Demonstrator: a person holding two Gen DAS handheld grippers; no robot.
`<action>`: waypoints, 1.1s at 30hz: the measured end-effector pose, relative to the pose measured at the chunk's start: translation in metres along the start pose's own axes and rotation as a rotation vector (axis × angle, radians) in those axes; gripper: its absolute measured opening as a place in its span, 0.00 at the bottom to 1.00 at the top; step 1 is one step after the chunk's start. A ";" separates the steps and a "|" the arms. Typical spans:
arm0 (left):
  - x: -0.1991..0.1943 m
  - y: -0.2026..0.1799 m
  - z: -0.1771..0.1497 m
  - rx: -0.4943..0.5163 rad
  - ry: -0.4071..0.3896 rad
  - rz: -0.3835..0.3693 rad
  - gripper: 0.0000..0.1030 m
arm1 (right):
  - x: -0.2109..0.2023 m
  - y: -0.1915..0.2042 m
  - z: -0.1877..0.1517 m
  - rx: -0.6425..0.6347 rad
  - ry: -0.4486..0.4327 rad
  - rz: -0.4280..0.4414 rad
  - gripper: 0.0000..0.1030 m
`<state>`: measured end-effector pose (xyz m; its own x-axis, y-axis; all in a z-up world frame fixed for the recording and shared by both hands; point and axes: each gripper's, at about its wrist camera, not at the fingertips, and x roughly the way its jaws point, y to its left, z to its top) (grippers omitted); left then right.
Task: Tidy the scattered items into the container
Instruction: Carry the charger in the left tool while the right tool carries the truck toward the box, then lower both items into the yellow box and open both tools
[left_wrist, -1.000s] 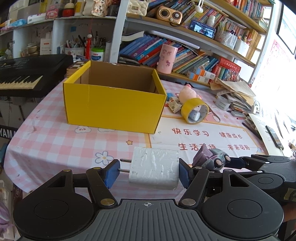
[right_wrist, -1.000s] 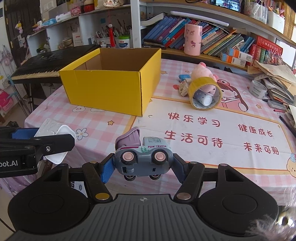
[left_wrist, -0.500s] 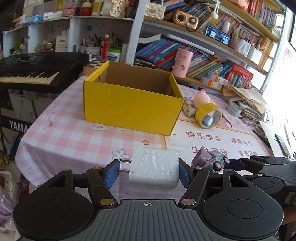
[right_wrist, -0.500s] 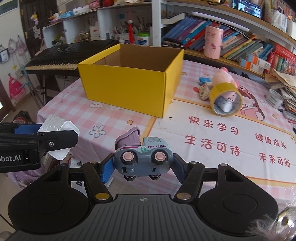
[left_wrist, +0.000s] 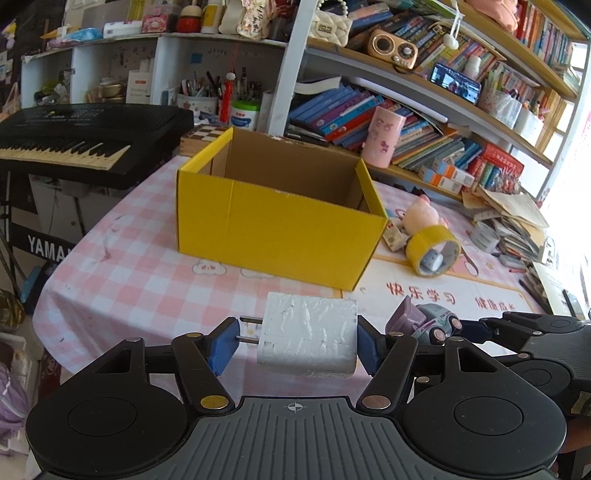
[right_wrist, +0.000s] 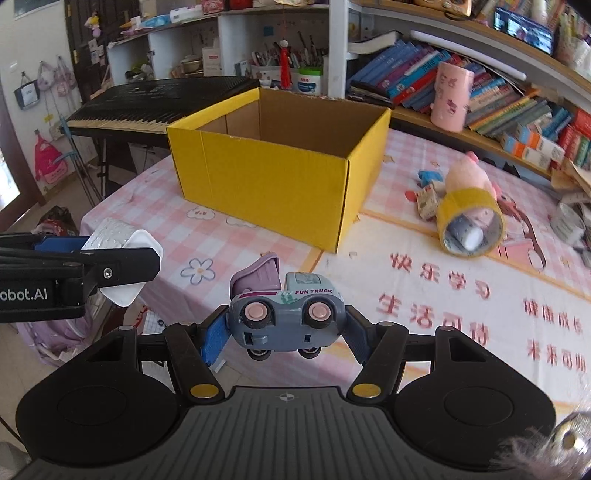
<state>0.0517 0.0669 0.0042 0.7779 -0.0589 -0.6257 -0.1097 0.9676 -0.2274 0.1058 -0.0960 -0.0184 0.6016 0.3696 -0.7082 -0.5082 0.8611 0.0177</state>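
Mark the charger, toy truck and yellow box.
charger (left_wrist: 308, 338), left wrist view, wrapped white body.
toy truck (right_wrist: 286, 319), right wrist view, grey underside between wheels.
yellow box (right_wrist: 266, 177), right wrist view, front wall.

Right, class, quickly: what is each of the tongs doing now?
Left tongs: shut on the white plug adapter.
Right tongs: shut on the toy truck.
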 end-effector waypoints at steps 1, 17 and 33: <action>0.002 0.000 0.003 0.002 -0.004 0.002 0.64 | 0.001 -0.001 0.003 -0.006 -0.006 0.003 0.60; 0.032 -0.010 0.090 0.055 -0.171 0.065 0.64 | 0.029 -0.044 0.098 -0.004 -0.151 0.102 0.60; 0.141 -0.004 0.180 0.192 -0.090 0.139 0.64 | 0.129 -0.068 0.195 -0.311 -0.157 0.101 0.60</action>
<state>0.2731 0.0991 0.0512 0.8167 0.0917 -0.5698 -0.1066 0.9943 0.0073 0.3383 -0.0385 0.0266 0.6139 0.5168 -0.5967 -0.7183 0.6792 -0.1509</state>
